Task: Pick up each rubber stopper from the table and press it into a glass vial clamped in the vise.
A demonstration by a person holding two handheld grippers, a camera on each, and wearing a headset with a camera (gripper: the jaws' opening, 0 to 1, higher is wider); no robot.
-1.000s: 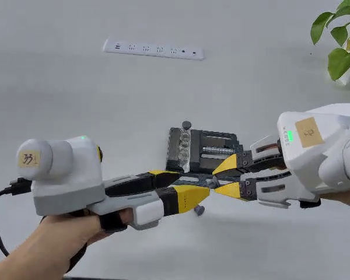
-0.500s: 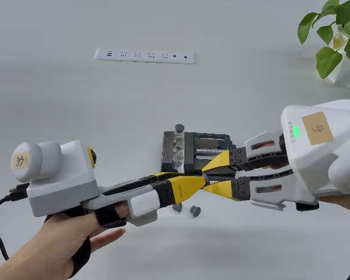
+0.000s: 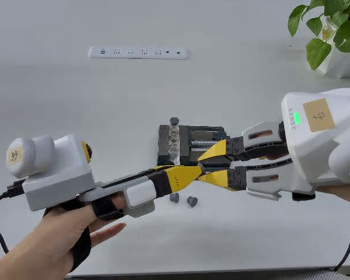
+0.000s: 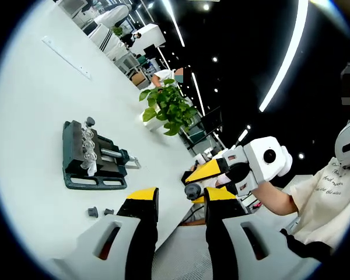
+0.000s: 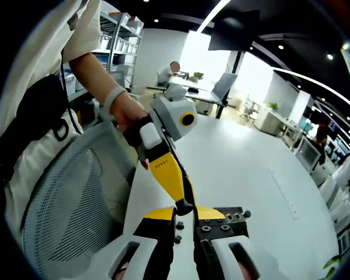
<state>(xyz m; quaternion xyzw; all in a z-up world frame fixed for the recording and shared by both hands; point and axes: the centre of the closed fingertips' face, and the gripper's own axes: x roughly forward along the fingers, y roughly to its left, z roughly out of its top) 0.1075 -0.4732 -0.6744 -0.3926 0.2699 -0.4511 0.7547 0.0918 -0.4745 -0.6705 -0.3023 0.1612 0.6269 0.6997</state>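
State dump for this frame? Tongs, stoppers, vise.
left tongs: open, tips either side of the held stopper
right tongs: shut on a stopper, above the table
loose stoppers: two on the table, in front of the vise
vise: clamps a row of vials
seated stopper: at the row's far end

The vise (image 3: 205, 146) sits mid-table (image 3: 58, 116), with vials (image 3: 174, 140) in a row at its left end. Two loose stoppers (image 3: 174, 197) lie just near of it. A power strip (image 3: 137, 52) lies far behind and a plant (image 3: 321, 29) far right. Above the loose stoppers, the left gripper (image 3: 192, 174) and right gripper (image 3: 202, 167) meet tip to tip, with a held stopper (image 4: 192, 191) between the right one's jaws.
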